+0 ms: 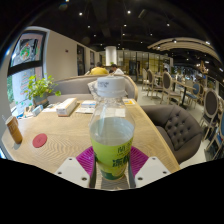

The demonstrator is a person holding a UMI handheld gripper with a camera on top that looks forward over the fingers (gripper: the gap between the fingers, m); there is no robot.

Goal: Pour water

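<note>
Cafe table (60, 135); hand-held gripper (112, 165) clamps green-labelled bottle (111, 135).

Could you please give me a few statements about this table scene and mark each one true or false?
1. The gripper holds a plastic bottle between its pink pads. True.
2. The bottle lies on its side. False: it stands upright, cap end up.
3. A red round coaster lies on the wooden table, to the left of the bottle. True.
4. A potted green plant stands at the table's far left. True.
5. The bottle's label is blue. False: the label is green.
6. The chair to the right of the table is bright yellow. False: it is dark grey and tufted.
</note>
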